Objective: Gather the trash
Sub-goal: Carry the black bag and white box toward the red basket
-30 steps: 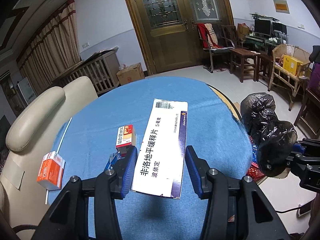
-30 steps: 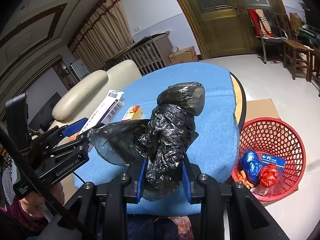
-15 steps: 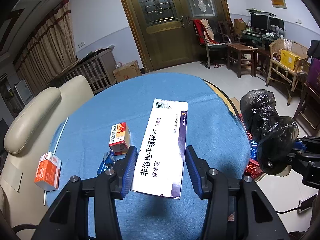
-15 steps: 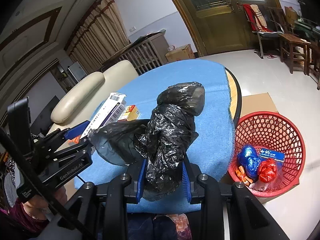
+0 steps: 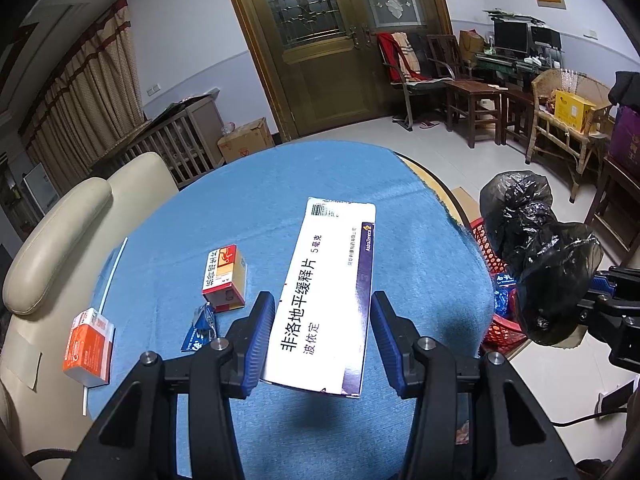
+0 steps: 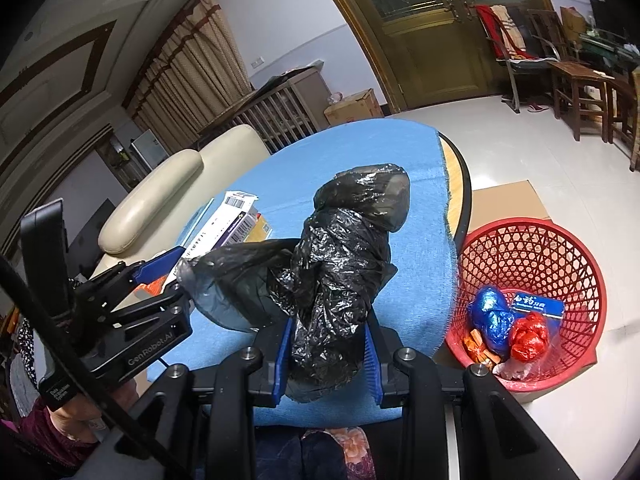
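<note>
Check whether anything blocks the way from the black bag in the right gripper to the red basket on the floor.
Nothing visible does. The right gripper holds the black bag above the near part of the blue table; the red basket stands on the floor just past the table's edge, its mouth open, with only trash at its bottom.

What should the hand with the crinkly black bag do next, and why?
Probably swing the right gripper sideways over the red basket before letting go. It is shut on the black bag, which hangs above the blue table, while the basket sits on the floor beside the table, already holding trash.
</note>
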Demonstrator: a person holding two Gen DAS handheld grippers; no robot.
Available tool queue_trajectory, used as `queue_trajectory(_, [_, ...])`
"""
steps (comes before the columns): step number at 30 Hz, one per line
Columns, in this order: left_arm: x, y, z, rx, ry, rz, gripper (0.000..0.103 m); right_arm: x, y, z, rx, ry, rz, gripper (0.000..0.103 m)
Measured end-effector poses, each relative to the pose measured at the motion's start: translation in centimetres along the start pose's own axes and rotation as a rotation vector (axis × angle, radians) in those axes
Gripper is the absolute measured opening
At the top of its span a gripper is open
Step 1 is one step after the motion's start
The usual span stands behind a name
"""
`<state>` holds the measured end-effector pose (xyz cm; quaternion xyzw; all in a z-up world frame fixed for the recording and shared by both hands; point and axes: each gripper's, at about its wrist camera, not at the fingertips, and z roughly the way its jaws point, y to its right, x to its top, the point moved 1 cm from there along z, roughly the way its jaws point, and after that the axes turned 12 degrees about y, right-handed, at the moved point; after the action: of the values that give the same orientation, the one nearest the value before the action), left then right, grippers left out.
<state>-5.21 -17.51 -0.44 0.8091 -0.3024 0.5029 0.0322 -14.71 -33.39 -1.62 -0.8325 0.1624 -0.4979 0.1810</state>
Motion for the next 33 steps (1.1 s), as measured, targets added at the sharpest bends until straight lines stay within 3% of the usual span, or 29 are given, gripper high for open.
queue_trajectory(33, [0.5,1.3,1.2,-0.043,-0.016,0.047,0.051,0.3,0.7,-0.9,-0.036,0.007,0.048,0.033])
